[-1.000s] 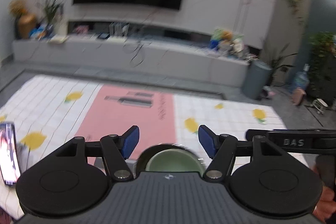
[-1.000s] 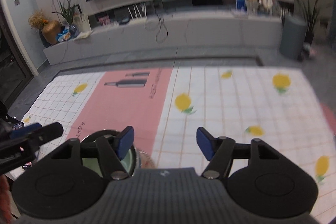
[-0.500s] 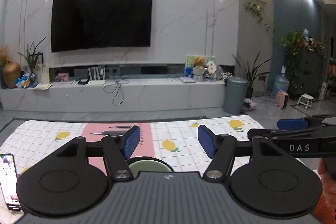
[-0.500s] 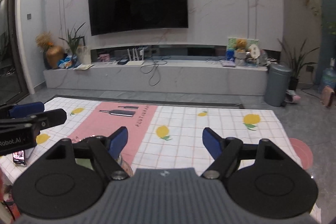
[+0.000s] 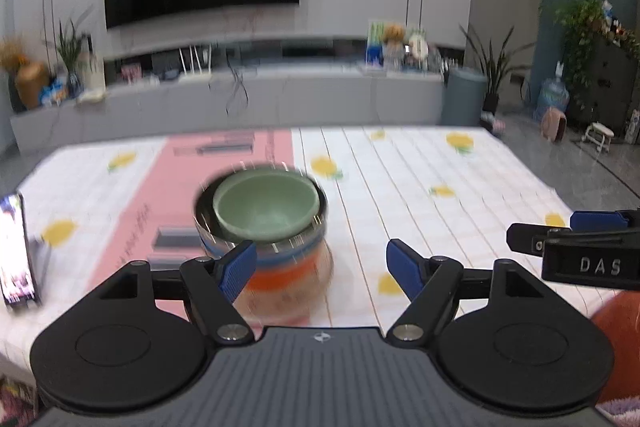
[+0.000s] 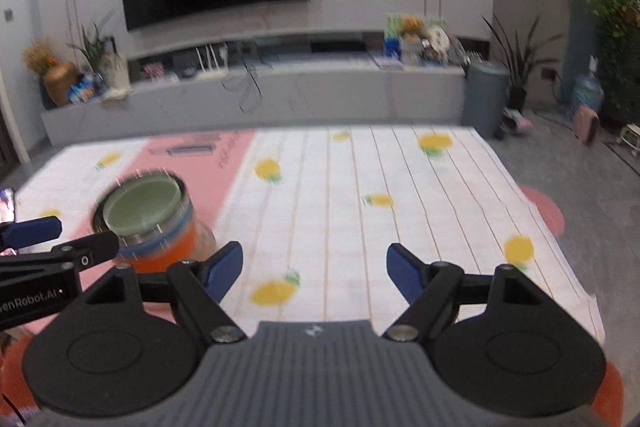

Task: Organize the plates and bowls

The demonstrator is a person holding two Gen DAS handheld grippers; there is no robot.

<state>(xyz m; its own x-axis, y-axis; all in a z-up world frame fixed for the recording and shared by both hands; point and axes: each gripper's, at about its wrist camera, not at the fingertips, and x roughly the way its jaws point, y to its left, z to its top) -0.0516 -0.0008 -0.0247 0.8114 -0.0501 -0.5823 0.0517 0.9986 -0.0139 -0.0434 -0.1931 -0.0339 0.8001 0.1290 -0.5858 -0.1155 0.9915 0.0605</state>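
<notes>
From the left wrist, the left gripper (image 5: 321, 263) has its fingers spread and grasping nothing; a green bowl (image 5: 266, 205) sits nested in a stack of bowls (image 5: 276, 255) on the desk (image 5: 440, 227), a phone (image 5: 16, 251) at left

From the right wrist, the right gripper (image 6: 314, 271) is likewise released, the stack (image 6: 154, 243) ahead to its left

A pale green ceramic bowl (image 5: 266, 203) sits nested in a stack of bowls (image 5: 276, 255) on the left of the lemon-print tablecloth (image 5: 420, 195); a smartphone (image 5: 16, 247) stands at the far-left edge.
</notes>
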